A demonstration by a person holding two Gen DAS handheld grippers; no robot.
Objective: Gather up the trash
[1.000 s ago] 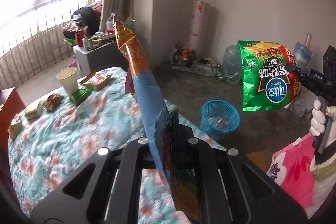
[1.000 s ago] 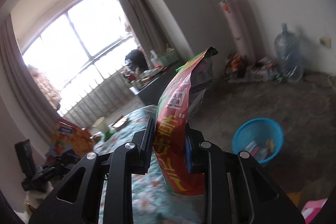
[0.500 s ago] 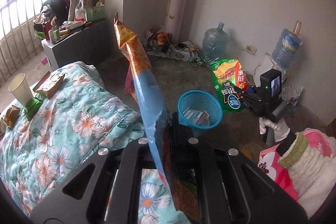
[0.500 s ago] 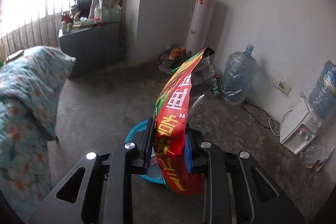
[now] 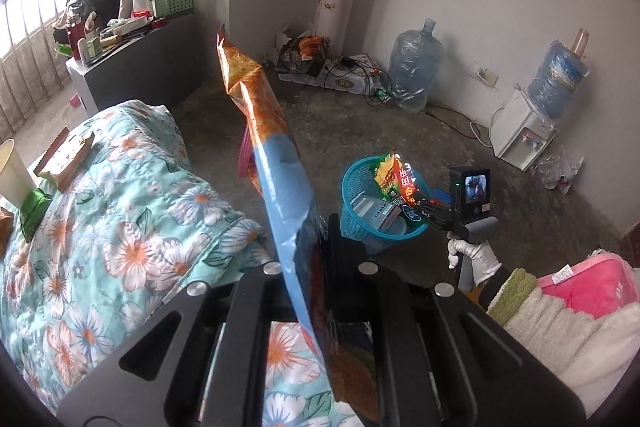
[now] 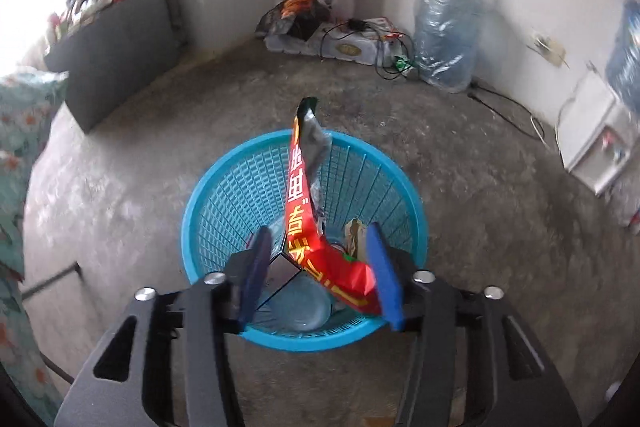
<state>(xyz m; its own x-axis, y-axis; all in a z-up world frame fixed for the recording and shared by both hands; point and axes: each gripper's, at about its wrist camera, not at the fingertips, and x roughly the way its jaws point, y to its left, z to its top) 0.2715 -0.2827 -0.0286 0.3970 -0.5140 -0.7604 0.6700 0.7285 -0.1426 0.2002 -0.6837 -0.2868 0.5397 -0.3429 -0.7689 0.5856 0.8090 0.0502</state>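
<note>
A: Right gripper [image 6: 320, 267] sits over the blue basket [image 6: 208, 195], tilted down into it. Jaws have just been opening; the blue pads stand well apart now. The red bag [image 6: 306, 203] lies between them, its lower end leaning against the right pad, the left pad clear of it. No squeeze that I can see.

B: Bag's long axis?

A: Runs away from the gripper, near end low inside the basket, far end up past the far rim. Dark torn tip points to the far wall. It twists partway along.

B: And the left?

A: Left gripper [image 5: 316, 267] has its jaws narrow, clamped on the blue bag [image 5: 280, 179]. That one is seen edge-on, long axis steep, orange crimped top pointing up and far-left, bottom end near the camera below the fingers. It hangs over the near edge of the floral quilt [image 5: 120, 227].

B: Counts?

A: Two bags in play, one per gripper. One basket, on the concrete floor right of the quilt, with a box and other scraps already in it; how many I cannot tell. Two water jugs: one on the floor by the far wall [image 5: 416, 67], one upside down on the dispenser [image 5: 520, 135]. One paper cup [image 5: 12, 171] on the quilt, far left. One gloved hand [image 5: 472, 255] in the left view, holding the right gripper's handle.
</note>
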